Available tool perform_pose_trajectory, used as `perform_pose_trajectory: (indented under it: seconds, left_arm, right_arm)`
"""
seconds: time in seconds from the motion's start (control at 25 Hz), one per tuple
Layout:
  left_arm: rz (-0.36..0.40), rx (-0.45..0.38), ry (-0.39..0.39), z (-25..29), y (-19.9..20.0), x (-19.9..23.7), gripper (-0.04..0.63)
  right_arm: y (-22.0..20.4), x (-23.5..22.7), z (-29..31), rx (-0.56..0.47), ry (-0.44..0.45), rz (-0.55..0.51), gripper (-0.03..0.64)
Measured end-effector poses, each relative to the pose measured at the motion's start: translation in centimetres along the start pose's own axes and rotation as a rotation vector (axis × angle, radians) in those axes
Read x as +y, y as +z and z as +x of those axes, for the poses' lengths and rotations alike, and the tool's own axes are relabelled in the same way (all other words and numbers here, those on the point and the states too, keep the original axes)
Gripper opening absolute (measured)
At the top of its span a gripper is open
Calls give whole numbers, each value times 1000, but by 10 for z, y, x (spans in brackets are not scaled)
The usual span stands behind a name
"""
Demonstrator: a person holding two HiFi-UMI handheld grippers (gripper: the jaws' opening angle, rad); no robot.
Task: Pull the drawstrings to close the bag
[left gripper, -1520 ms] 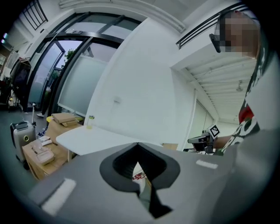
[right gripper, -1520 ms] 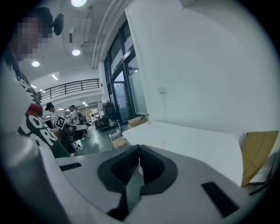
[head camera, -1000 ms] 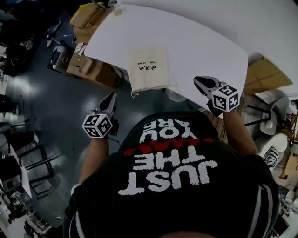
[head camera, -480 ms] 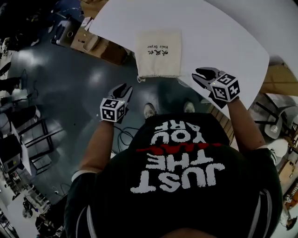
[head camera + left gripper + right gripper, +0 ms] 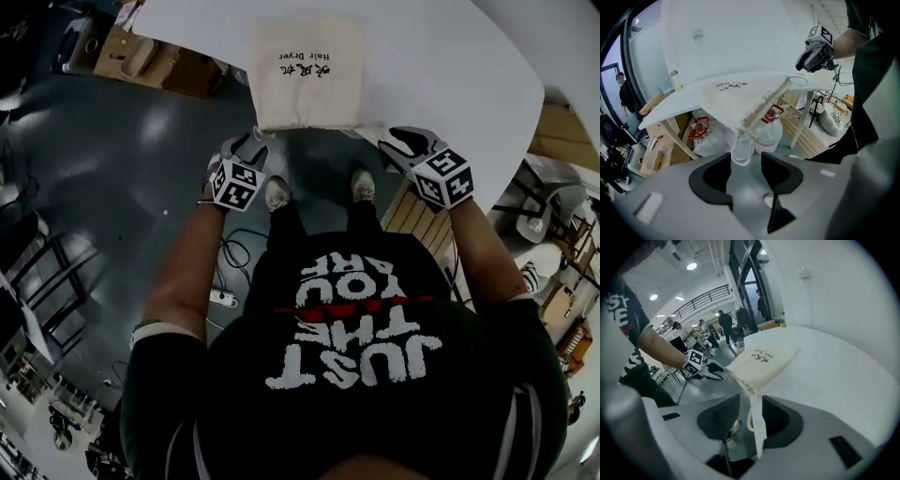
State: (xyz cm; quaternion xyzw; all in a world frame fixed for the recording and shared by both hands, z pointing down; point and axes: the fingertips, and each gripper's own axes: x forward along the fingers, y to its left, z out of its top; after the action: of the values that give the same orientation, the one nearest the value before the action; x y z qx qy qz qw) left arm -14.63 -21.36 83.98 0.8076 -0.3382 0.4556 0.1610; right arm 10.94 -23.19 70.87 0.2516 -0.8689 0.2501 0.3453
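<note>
A cream drawstring bag (image 5: 309, 75) with dark print lies flat on the white table (image 5: 450, 66), its gathered mouth at the near edge. My left gripper (image 5: 246, 148) is at the mouth's left corner. Its jaws have just been opening and stand open, with the left drawstring loop (image 5: 740, 152) hanging between them (image 5: 745, 157), untouched by the pads. My right gripper (image 5: 394, 141) is at the right corner. Its jaws have also just been opening, and the right drawstring loop (image 5: 757, 423) dangles between them (image 5: 750, 404).
Large water bottles (image 5: 768, 129) and cardboard boxes (image 5: 141, 56) sit under the table. A slatted wooden stand (image 5: 417, 211) is beside the person's feet, a power strip (image 5: 222, 298) lies on the floor, and chairs (image 5: 553, 206) stand at the right. People stand in the background.
Both grippers have come down and forward to the bag's mouth at the table edge. Both sets of jaws went from shut to open, and a drawstring loop now hangs between each pair.
</note>
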Motion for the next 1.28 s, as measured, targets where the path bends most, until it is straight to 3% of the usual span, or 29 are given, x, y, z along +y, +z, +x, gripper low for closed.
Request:
perform_pose_trajectory:
  seconds: [0.24,0.84,0.92,1.04,1.12,1.2,1.28]
  left_arm:
    - [34,15,-19,26,2,-8,184]
    - [3,2,-55,48,9,-24,178]
    - [-19,-13,-54,48,13,-24,142]
    - [-49,-44,-35,44,17,-21,18]
    - [-65,-59,-38,39,18,-19,15]
    - [-85,-73,-45,34,19,-16,14]
    - [-109,-92,-55,26,22,-13,12]
  right_arm:
    - [-10,-1,27,47,1,-49,126]
    - [-27,0,48,135,-39,-61,126]
    - [-29,1,50,137,-42,-61,126]
    - [-32,4,52,145,-45,-68,118]
    - [-32,6,55,144,-33,-66,70]
    - [-30,9,56,116,15,-5,19]
    - [-25,9,55,50,97,140,9]
